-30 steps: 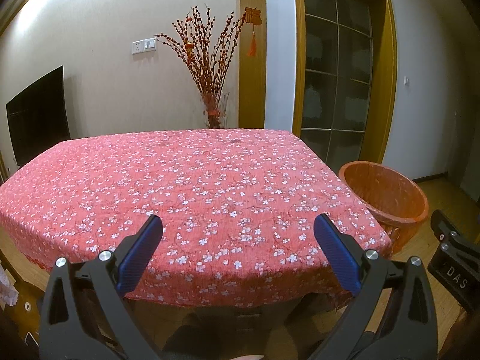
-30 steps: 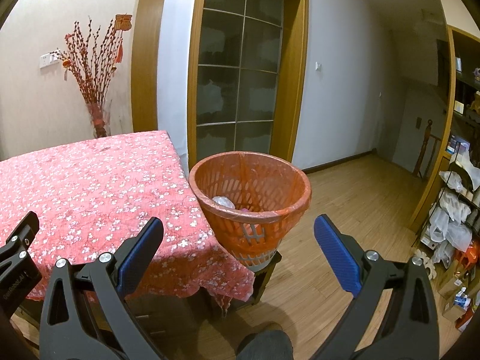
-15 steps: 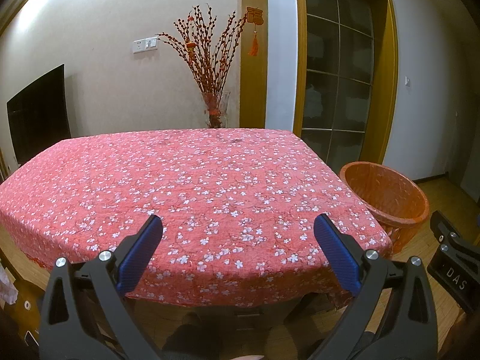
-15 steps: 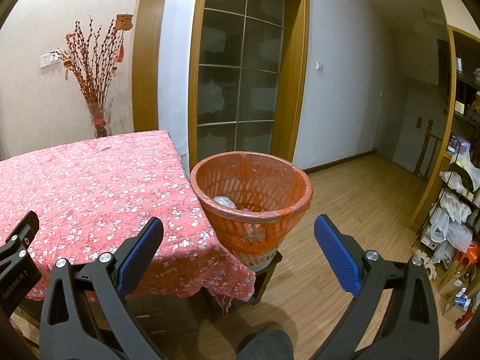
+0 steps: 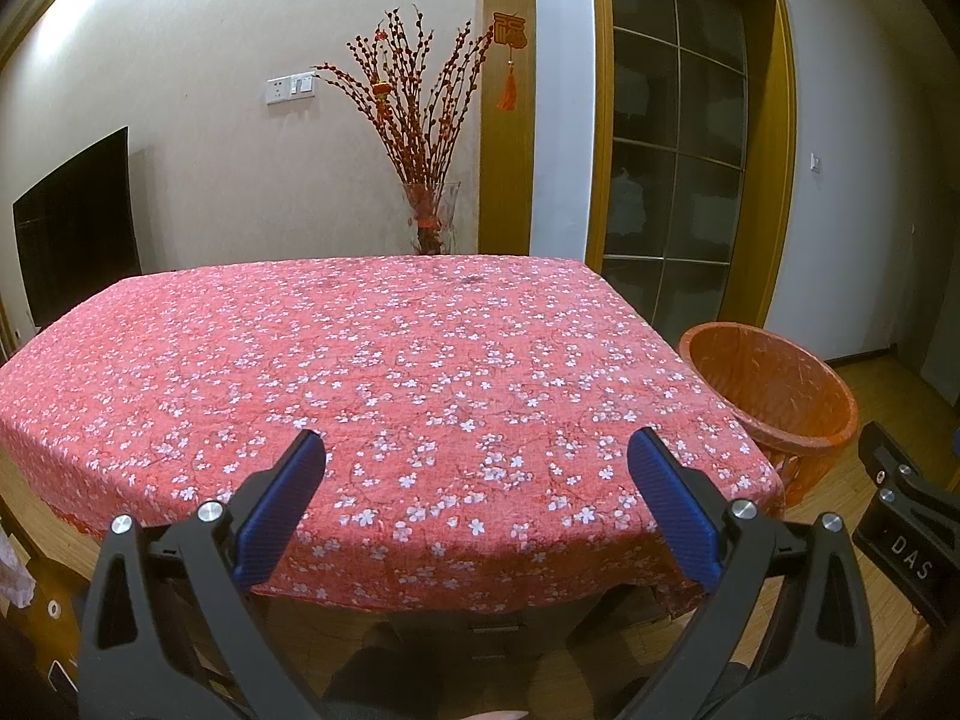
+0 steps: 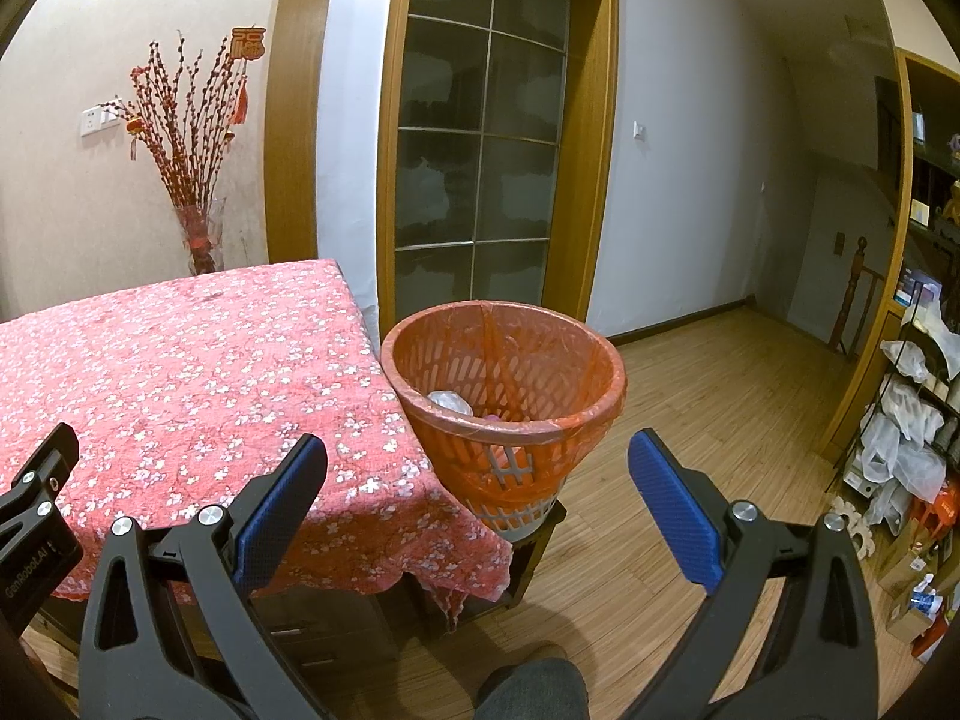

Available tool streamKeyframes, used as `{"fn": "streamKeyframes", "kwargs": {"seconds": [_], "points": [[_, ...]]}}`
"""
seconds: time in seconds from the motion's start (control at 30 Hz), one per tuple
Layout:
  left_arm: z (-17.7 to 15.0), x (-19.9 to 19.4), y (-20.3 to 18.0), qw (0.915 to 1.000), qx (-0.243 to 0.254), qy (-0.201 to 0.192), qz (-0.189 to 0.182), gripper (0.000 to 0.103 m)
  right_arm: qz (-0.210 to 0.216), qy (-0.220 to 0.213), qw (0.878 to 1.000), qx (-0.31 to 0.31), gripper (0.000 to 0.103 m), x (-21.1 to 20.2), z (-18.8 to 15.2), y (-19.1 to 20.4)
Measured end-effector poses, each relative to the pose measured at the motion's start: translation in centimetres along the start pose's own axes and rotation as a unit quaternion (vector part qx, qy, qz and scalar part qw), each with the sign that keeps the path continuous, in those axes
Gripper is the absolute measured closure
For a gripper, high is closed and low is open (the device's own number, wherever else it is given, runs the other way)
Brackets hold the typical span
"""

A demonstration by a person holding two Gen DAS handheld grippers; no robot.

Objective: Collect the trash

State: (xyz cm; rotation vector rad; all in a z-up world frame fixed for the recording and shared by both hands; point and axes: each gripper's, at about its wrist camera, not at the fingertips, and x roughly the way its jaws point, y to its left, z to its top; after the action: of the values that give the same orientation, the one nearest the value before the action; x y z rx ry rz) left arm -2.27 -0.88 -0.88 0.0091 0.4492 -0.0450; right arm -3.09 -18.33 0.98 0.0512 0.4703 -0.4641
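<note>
Left wrist view: we record first the counter [image 5: 384, 372], draped in a red cloth printed with small white blossoms, its surface bare of items. Beside its right end stands the orange trash basket [image 6: 504, 384], lined with an orange plastic bag and raised on a low dark stand [image 6: 540, 534] over the wooden floor [image 6: 708, 420]. In the right wrist view we see inside it a crumpled pale wad of trash [image 6: 450, 402], lying low against the near-left wall. Behind the counter we list a glass vase of red berry branches [image 5: 429, 180]. Our left claw [image 5: 477, 501] hangs over the counter's near edge, blue pads spread wide, holding nothing. Our right claw [image 6: 477, 501] is likewise wide and empty, pointing at the basket.
</note>
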Motion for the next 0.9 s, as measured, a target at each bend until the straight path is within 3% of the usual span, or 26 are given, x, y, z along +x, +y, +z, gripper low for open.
{"fn": "streamKeyframes", "kwargs": {"seconds": [0.9], "points": [[-0.08,-0.07,-0.27,1.0,-0.001,0.002,0.001,0.004,0.0,0.001,1.0,0.001,0.003,0.04,0.06,-0.11]]}}
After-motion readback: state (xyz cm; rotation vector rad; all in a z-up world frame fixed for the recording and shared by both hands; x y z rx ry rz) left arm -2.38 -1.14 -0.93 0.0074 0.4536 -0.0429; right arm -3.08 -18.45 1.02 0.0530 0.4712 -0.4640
